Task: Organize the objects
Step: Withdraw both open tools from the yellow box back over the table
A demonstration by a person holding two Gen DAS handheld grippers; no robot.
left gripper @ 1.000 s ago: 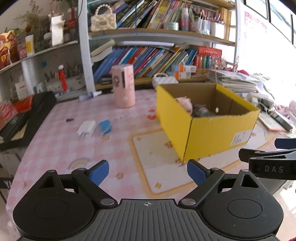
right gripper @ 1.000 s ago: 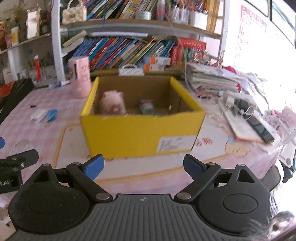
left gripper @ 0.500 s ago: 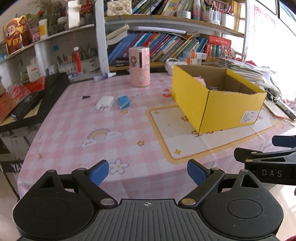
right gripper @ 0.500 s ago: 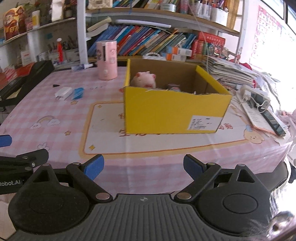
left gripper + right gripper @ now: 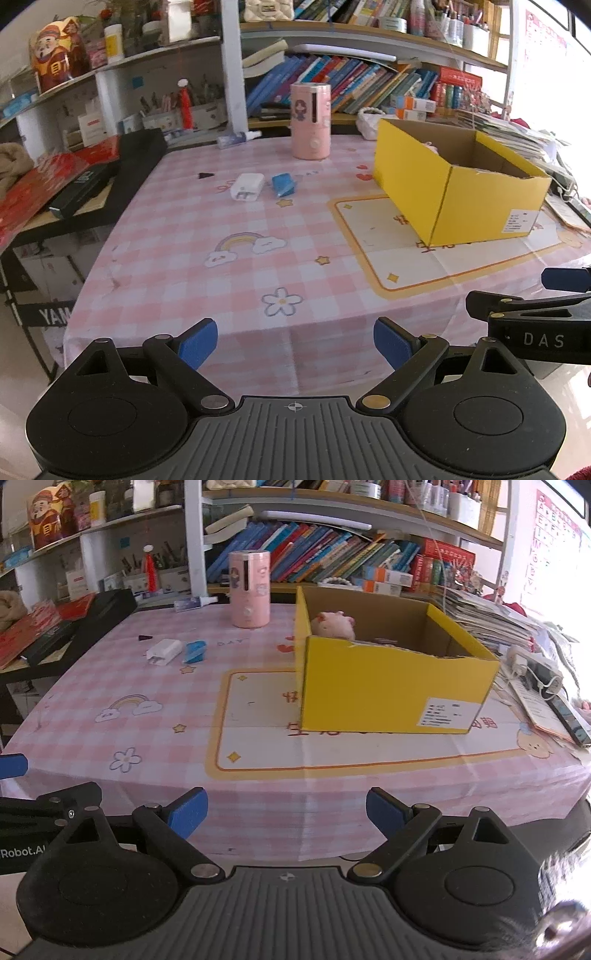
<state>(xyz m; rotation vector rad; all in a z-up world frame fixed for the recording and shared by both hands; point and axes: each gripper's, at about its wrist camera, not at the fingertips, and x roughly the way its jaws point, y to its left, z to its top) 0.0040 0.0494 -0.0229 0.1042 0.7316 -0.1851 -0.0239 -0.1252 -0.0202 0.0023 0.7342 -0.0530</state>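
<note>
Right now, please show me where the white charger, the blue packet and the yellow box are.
white charger [image 5: 246,186], left wrist view, on its top face.
blue packet [image 5: 283,184], left wrist view, on its middle.
yellow box [image 5: 388,686], right wrist view, on its near outer wall.

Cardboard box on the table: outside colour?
Yellow outside, plain brown inside; the cardboard box shows best in the right wrist view.
</note>
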